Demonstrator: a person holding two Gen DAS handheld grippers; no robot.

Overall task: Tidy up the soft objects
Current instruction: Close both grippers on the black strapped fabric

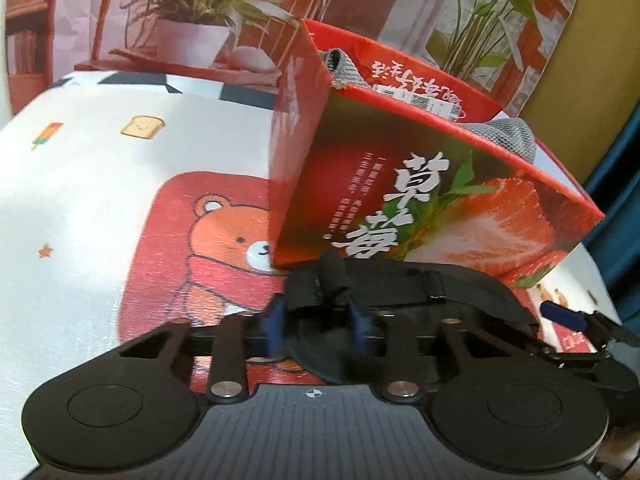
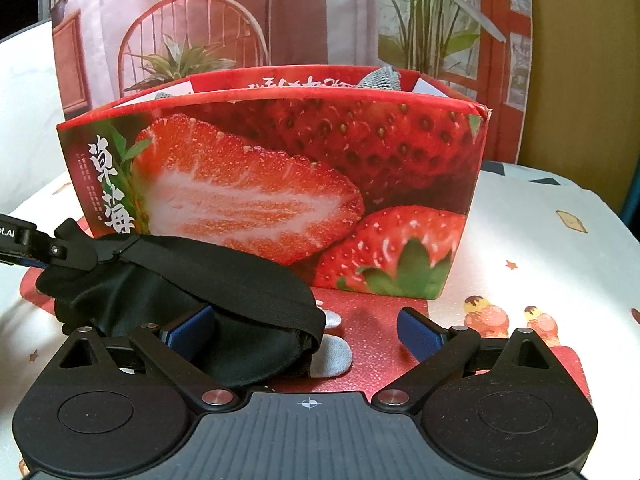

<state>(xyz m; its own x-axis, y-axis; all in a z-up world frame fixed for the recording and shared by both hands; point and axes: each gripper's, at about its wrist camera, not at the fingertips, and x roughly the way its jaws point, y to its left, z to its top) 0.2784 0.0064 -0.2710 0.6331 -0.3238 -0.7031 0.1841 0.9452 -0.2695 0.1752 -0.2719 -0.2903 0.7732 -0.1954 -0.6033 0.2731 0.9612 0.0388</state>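
A black eye mask (image 1: pixel 400 288) with a strap lies on the tablecloth, close in front of a red strawberry-printed box (image 1: pixel 440 200). My left gripper (image 1: pixel 316 324) has its blue pads pressed on a bunched end of the mask. In the right wrist view this gripper's tip (image 2: pixel 40 248) pinches the eye mask (image 2: pixel 192 280) at its left end. My right gripper (image 2: pixel 304 334) stands open, with the mask's other end lying between its fingers and draped over the left pad (image 2: pixel 188 332). A grey knitted item (image 2: pixel 380 78) pokes out of the box (image 2: pixel 360 152).
The tablecloth (image 1: pixel 100 200) is white with a red bear patch and small food prints. Behind the box hangs a backdrop (image 2: pixel 200 20) printed with a chair and plants. A yellow wall (image 2: pixel 580 60) and a blue curtain (image 1: pixel 624 200) are at the right.
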